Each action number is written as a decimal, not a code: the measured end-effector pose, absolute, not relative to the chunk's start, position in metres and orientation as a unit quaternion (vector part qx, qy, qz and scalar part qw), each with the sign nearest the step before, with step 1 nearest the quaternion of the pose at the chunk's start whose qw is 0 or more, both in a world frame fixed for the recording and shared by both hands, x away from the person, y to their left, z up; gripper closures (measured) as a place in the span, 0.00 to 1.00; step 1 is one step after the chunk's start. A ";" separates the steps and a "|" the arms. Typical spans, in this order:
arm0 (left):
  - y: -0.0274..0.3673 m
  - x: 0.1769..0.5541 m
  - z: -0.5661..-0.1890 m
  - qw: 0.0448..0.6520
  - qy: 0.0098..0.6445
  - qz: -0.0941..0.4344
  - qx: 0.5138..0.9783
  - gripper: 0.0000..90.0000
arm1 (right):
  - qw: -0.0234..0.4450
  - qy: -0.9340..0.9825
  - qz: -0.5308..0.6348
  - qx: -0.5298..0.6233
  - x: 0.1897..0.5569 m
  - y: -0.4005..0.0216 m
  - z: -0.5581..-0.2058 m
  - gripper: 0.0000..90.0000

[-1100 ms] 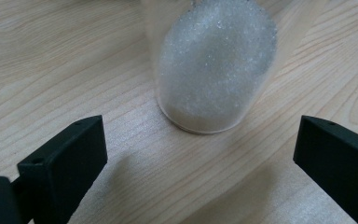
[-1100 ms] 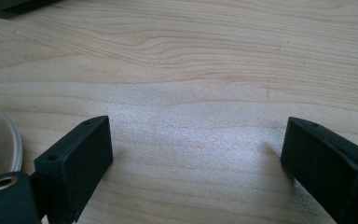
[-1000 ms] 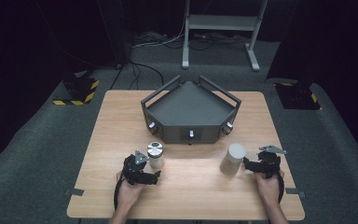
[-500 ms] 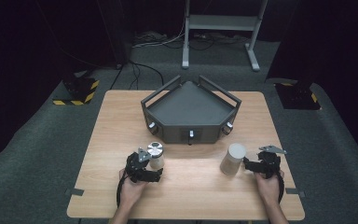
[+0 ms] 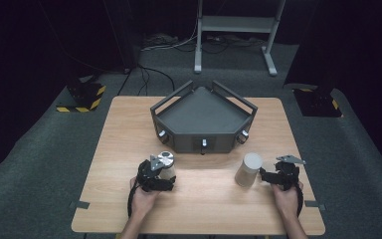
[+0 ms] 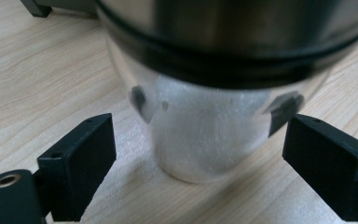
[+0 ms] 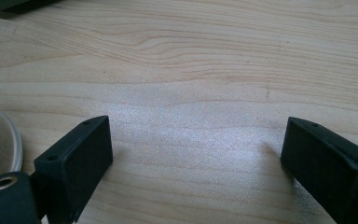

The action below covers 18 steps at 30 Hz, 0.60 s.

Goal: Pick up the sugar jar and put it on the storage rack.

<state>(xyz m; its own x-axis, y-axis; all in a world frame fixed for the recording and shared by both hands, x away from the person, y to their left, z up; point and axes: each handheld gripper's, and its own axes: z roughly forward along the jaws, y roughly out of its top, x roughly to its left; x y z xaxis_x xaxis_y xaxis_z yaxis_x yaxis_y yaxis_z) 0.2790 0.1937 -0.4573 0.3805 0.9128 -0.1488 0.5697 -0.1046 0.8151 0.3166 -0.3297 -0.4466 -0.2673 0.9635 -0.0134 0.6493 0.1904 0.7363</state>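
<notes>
— What do we hold at the near edge of the counter (image 5: 129,134)?

— Our left tool (image 5: 160,172) straddles the steel-lidded jar (image 5: 165,165); its jaws have just been closing, yet gaps still show on both sides of the glass. The jar has something white inside.

— And our right tool (image 5: 264,175)?

— Wide, with bare wood between its jaws, just beside the pale cup (image 5: 248,169) toward the near right corner. We can't see into that cup.

— Anything in the way?

— The grey tray (image 5: 204,114) stands behind both, toward the far edge.
</notes>
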 end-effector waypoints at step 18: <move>0.192 0.293 -0.444 0.373 0.478 0.218 0.765 0.22 | 0.248 0.731 0.317 0.552 0.317 -0.330 -0.447 0.10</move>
<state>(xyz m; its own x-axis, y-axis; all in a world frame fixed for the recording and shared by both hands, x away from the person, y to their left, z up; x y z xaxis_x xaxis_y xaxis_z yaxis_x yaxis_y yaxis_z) 0.2927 0.1918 -0.4440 0.4484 0.8935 -0.0217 0.5681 -0.2662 0.7787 0.3166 -0.3299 -0.4466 -0.2678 0.9634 -0.0130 0.6493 0.1904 0.7364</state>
